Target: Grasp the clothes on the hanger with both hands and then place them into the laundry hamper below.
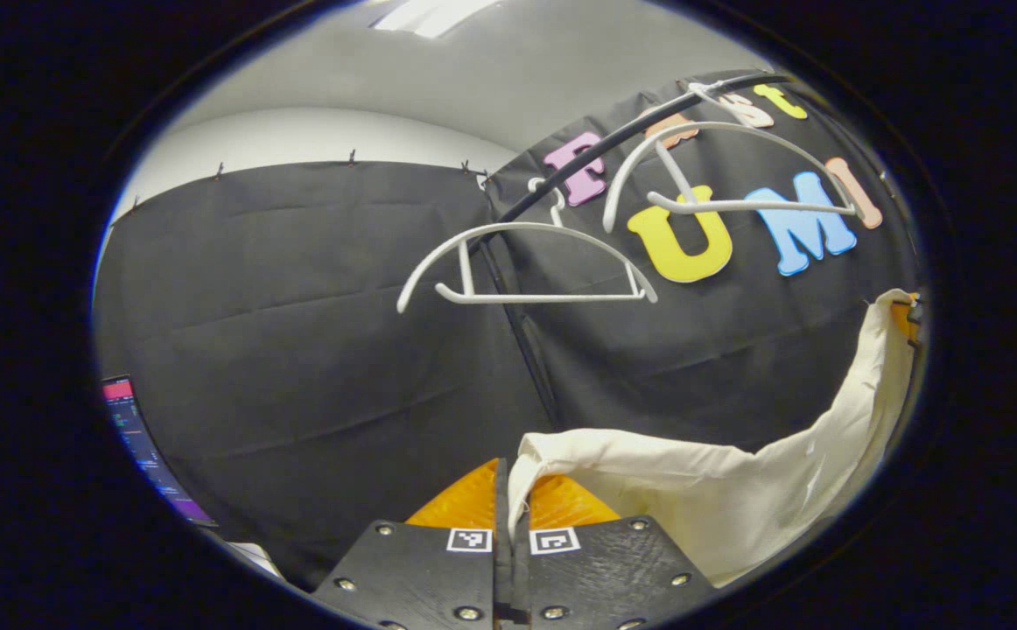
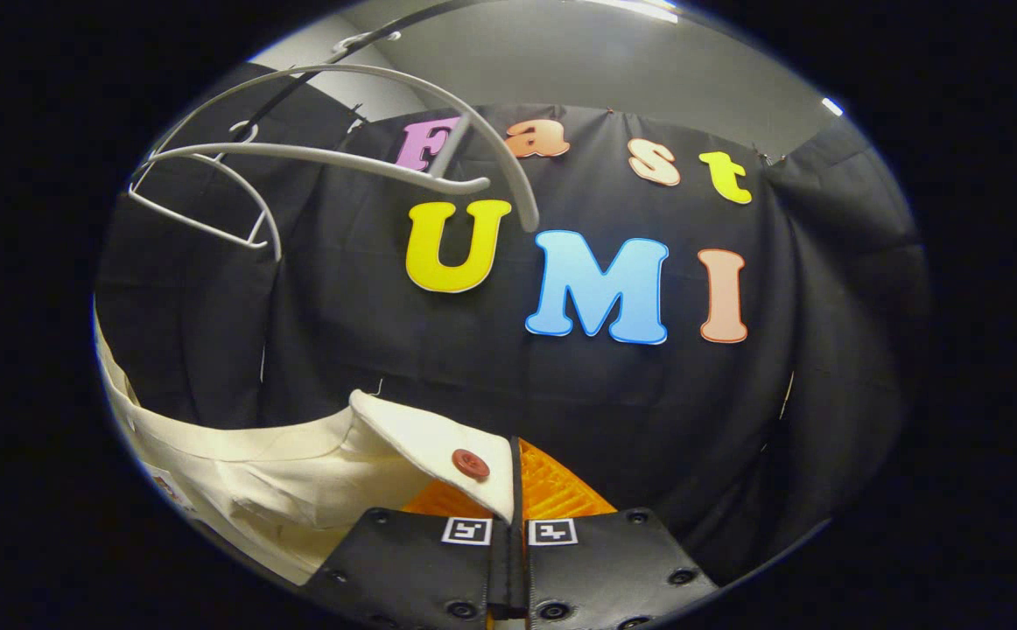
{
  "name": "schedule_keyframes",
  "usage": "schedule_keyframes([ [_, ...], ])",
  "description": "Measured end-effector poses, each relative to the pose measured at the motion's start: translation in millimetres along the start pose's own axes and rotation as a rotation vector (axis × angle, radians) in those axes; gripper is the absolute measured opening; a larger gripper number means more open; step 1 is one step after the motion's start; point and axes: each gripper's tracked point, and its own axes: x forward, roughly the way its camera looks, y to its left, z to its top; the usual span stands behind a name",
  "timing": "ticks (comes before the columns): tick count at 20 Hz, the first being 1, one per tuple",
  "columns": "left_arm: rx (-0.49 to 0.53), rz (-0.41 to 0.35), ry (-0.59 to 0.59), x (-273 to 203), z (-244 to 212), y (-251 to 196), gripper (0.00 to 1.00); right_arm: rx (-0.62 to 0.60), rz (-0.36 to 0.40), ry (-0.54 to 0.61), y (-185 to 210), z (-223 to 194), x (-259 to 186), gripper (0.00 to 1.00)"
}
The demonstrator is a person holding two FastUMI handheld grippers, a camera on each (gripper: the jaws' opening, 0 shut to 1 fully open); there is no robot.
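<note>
Cream shirt point(image 1: 736, 499), a plain woven garment with 1 dark red button point(image 2: 471, 463) on a flat cuff or placket tab, hangs in the air between the 2 hand-held grippers, below the hangers and off them. In the left gripper view its cloth starts at the left hand-held gripper point(image 1: 508, 503), whose fingers are closed together with a folded edge of the shirt pinched between them, then sags and rises toward the right edge of the view, where it reaches the other hand-held gripper. In the right gripper view the right hand-held gripper point(image 2: 515, 490) is likewise clamped shut on the buttoned tab, and the shirt point(image 2: 298, 481) runs away to the left and downward. So the long axis of the garment runs side to side from one gripper to the other, stretched loosely with a dip in the middle.

2 white plastic hangers are up on a dark curved rail point(image 1: 613, 140), both bare: the nearer hanger point(image 1: 526, 262) to the left in the left gripper view, the farther hanger point(image 1: 736, 166) up to the right. Black cloth covers the booth's wall point(image 1: 316, 306) behind. 1 lit screen point(image 1: 136, 437) sits at the left edge of the left gripper view.
</note>
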Motion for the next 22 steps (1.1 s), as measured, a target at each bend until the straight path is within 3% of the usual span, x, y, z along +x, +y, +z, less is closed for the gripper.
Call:
schedule_keyframes([
  [7,-0.025,-0.054,0.015,-26,-20,9,0.01,0.005,0.142,-0.018,59,19,-64,0.01],
  [22,-0.133,-0.280,-0.089,-71,30,22,0.01,0.140,0.409,-0.120,188,125,-199,0.00],
])
